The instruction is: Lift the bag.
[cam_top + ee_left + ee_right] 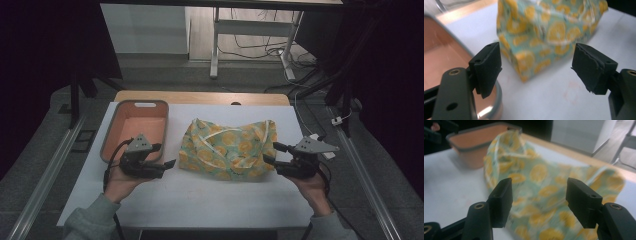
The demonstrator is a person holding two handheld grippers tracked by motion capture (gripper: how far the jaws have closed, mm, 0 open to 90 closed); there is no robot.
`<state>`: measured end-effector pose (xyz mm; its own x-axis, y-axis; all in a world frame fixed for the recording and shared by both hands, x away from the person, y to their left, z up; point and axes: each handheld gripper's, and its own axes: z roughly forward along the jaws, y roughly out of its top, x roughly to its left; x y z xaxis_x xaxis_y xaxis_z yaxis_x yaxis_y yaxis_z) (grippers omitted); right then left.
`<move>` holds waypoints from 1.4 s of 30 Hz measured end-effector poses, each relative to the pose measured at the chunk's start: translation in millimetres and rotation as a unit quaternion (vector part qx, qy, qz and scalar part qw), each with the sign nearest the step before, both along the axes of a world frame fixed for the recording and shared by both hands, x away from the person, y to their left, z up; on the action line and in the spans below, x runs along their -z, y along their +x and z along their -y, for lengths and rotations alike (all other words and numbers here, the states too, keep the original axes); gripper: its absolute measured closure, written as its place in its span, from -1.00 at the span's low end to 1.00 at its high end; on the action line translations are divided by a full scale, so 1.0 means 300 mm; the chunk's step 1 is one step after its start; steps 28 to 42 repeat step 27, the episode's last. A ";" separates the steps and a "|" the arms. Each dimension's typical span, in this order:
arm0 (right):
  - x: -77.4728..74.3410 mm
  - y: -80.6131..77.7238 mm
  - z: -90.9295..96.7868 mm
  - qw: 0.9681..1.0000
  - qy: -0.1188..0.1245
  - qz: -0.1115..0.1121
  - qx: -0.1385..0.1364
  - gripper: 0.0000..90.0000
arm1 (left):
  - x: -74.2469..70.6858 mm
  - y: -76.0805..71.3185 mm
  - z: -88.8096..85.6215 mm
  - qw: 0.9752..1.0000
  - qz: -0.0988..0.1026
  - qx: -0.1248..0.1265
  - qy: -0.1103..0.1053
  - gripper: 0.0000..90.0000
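Note:
A folded cloth with an orange-slice print on pale green point(227, 148) lies in the middle of the white table point(210, 195). My left gripper point(166, 156) hovers just left of the cloth, pointing at its left edge, jaws open and empty. In the left gripper view the cloth point(549, 32) lies beyond the open gripper point(536, 65). My right gripper point(272, 153) sits at the cloth's right edge, open with nothing between its fingers. In the right gripper view the cloth point(541, 182) spreads behind the gripper point(539, 197).
An orange bin with a grey rim point(136, 127) stands on the table's left, just behind my left gripper; its rim point(496, 97) is close under the left jaw. A wooden strip runs along the table's far edge point(200, 97). Desk legs and cables lie beyond.

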<state>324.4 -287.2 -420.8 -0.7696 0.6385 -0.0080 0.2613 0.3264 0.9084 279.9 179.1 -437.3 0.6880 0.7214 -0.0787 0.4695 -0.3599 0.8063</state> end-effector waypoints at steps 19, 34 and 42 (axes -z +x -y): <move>0.147 -0.040 0.033 1.000 -0.018 -0.024 0.008 -0.09 | 0.122 -0.082 -0.062 0.999 -0.030 -0.021 -0.008 -0.46; 0.153 -0.039 0.029 1.000 -0.021 -0.022 0.006 -0.09 | 0.128 -0.076 -0.061 0.999 -0.030 -0.023 -0.004 -0.47; 0.153 -0.039 0.029 1.000 -0.021 -0.022 0.006 -0.09 | 0.128 -0.076 -0.061 0.999 -0.030 -0.023 -0.004 -0.47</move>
